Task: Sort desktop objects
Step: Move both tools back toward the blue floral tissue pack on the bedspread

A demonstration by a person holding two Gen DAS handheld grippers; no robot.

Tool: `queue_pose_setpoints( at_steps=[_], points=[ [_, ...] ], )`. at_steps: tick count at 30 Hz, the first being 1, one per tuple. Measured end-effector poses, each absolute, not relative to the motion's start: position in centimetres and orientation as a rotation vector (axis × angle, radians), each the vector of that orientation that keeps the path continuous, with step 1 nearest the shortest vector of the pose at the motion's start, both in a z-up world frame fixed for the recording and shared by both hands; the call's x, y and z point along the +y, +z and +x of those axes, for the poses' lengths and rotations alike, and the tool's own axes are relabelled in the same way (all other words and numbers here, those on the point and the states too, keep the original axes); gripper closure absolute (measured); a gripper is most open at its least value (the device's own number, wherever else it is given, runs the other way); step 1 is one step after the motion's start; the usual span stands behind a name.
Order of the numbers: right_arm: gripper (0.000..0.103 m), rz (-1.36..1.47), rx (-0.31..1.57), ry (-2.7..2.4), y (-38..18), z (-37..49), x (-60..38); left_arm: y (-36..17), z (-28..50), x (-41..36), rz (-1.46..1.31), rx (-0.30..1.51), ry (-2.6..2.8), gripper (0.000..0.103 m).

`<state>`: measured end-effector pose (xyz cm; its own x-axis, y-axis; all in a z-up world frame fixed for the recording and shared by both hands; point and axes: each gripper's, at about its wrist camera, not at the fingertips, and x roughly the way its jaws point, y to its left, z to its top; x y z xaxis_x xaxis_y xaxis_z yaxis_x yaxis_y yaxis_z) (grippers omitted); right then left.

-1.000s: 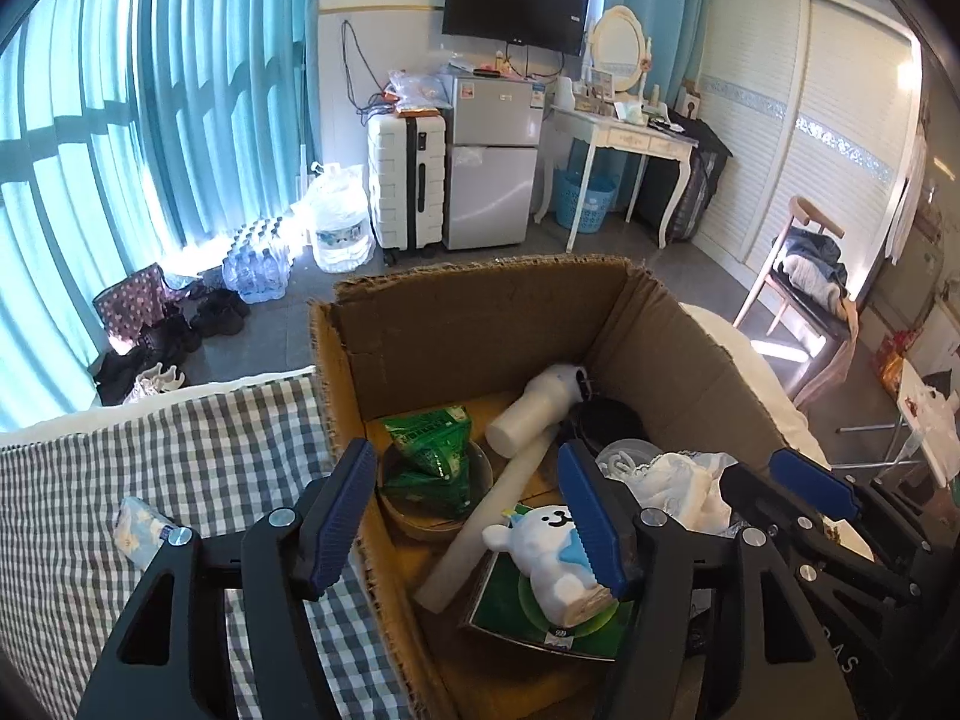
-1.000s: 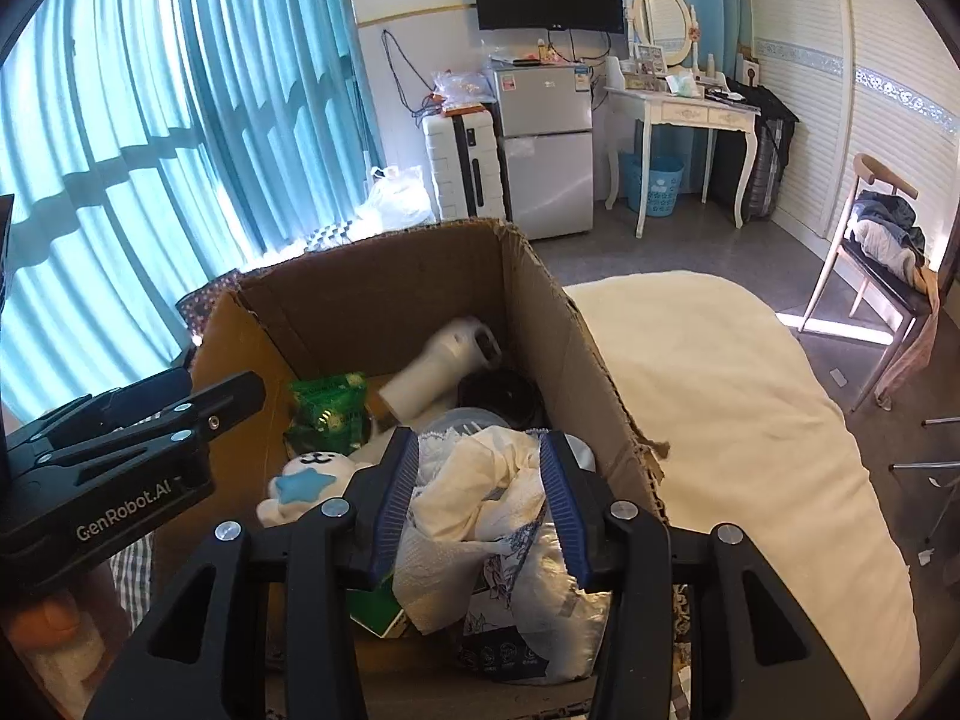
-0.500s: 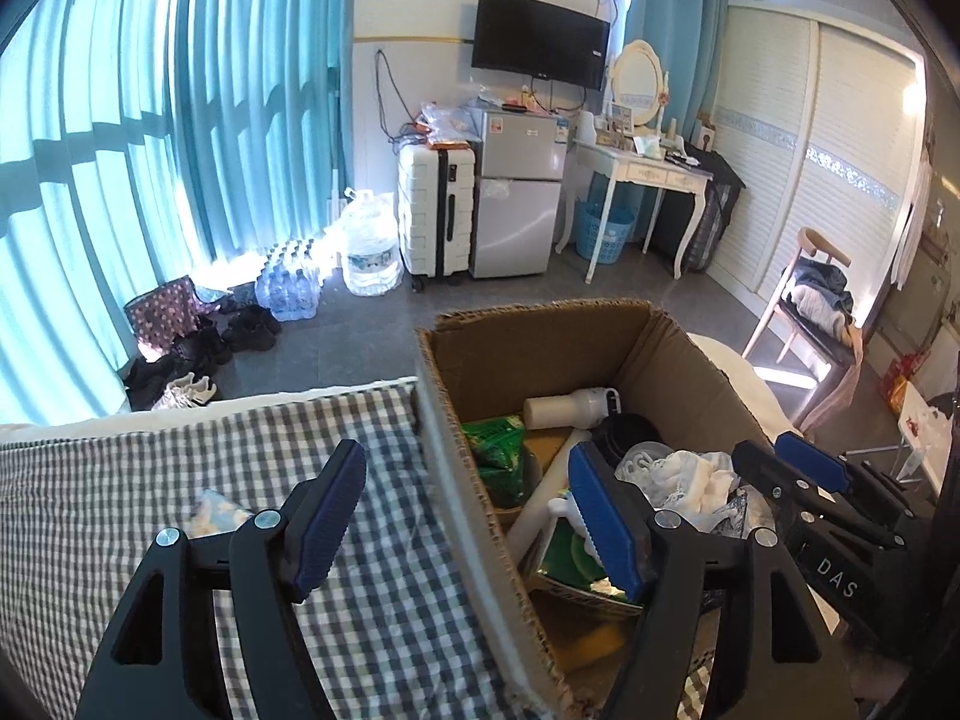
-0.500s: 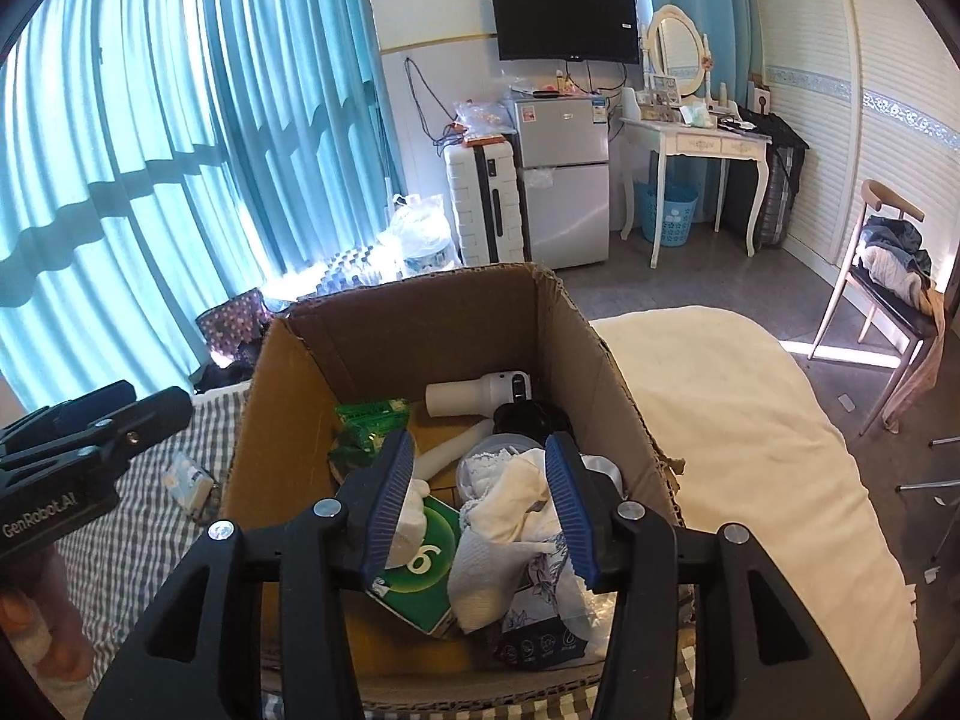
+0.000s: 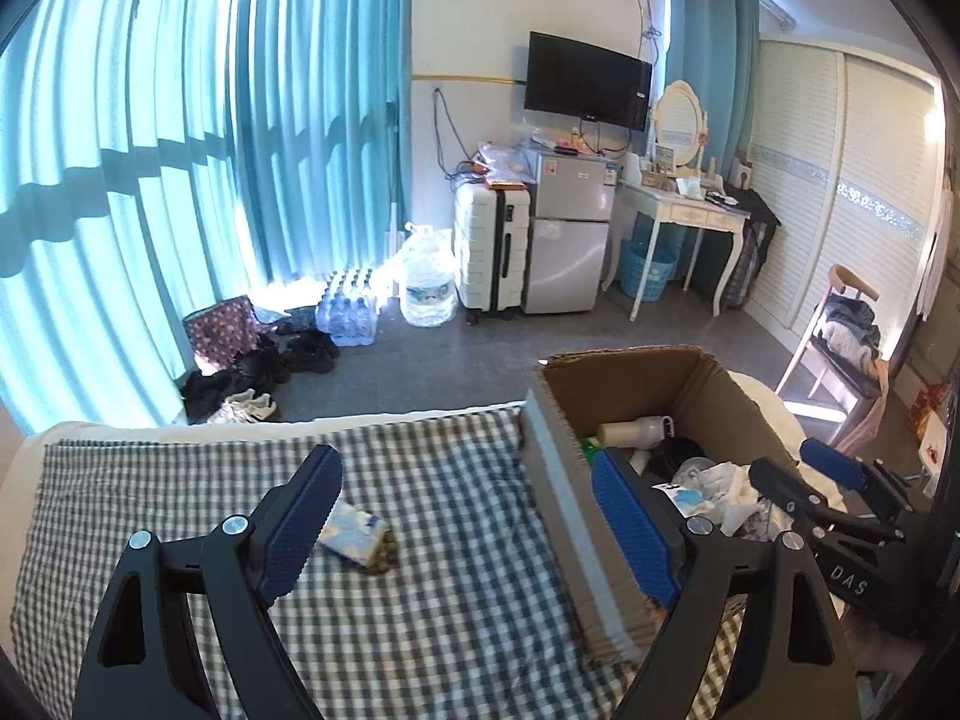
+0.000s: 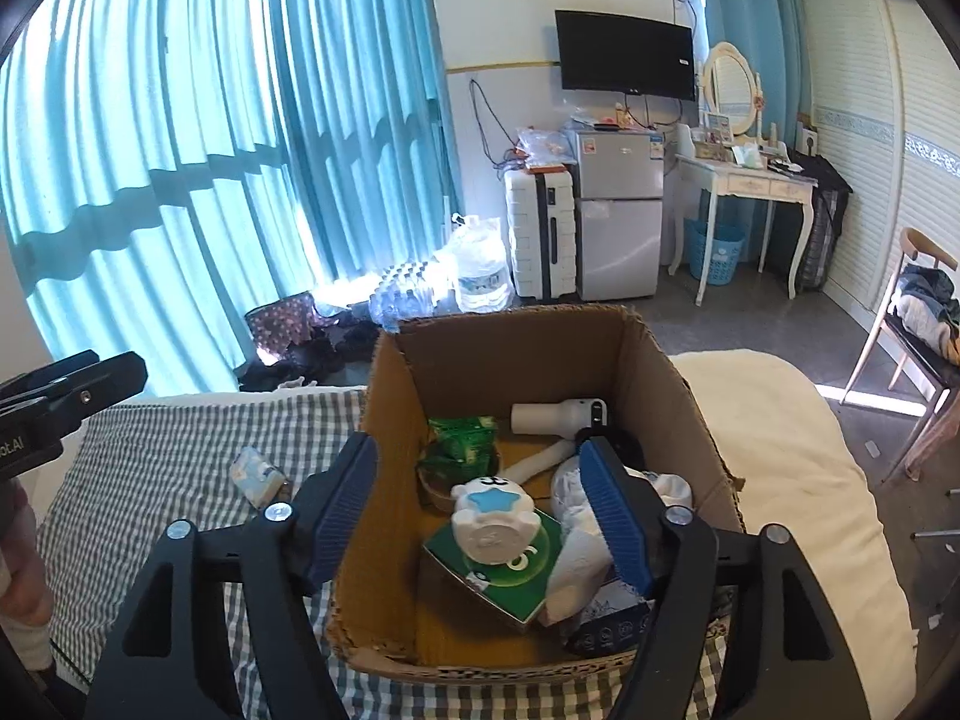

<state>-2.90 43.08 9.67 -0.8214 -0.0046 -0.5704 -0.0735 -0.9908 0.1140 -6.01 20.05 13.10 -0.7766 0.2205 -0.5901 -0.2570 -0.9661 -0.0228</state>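
While both grippers hang over the bed, the details run so:
Left gripper: jaws spread wide and opening, nothing between the pads; its blue fingers frame the checked cloth and the near wall of the box
Right gripper: jaws apart and opening, pressing on nothing; it hangs above the open box, with the white toy seen between its fingers but untouched
Left gripper seen from the right camera: only its black tip shows at the left edge, with part of a hand below it
Packet: small, pale blue, lying on the cloth just beside the left finger and left of the box, outside it
Box: brown cardboard, flaps up, standing on the bed with its left wall at the edge of the cloth
Toy: white with a blue star, lying on a green carton near the front of the box
Green bag: crumpled, sitting in a round bowl toward the back left
Hair dryer: white, lying across the back of the box
White rag: bunched at the right front, under the right finger
Cloth: green and white check, spread over the bed
Quilt: cream, right of the box
Beyond: teal curtains, a suitcase and a small fridge by the far wall
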Motion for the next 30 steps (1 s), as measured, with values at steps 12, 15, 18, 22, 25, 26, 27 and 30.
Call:
queue_pose_setpoints(
  at_steps=[12,15,18,22,25,26,27,30],
  points=[
    [0.011,-0.913,0.166,2.988,11.7,-2.2,39.9,15.8,-3.5,13.9,-0.831,0.01,2.836,0.003],
    [0.007,-0.904,0.164,3.034,12.3,-1.8,38.3,16.1,-3.4,12.8,-0.821,0.015,2.866,0.0],
    [0.0,-0.906,0.105,3.045,12.7,-2.1,36.5,15.9,-3.6,12.0,-0.85,0.048,2.938,0.0],
    [0.0,-0.919,0.05,3.062,12.6,-2.4,34.5,15.3,-3.8,10.7,-0.856,0.033,2.948,0.0],
    [0.0,-0.928,0.023,3.078,12.4,-2.7,33.3,14.7,-4.1,9.8,-0.865,0.038,2.96,0.0],
    [0.0,-0.927,0.01,3.084,12.4,-2.8,32.8,14.4,-4.1,9.5,-0.867,0.039,2.963,0.0],
    [0.0,-0.925,0.002,3.088,12.3,-2.9,32.5,14.1,-4.2,9.3,-0.87,0.039,2.967,0.0],
    [0.0,-0.923,-0.012,3.104,12.0,-3.4,31.7,13.2,-4.7,8.6,-0.9,0.036,2.978,0.0]
  ],
)
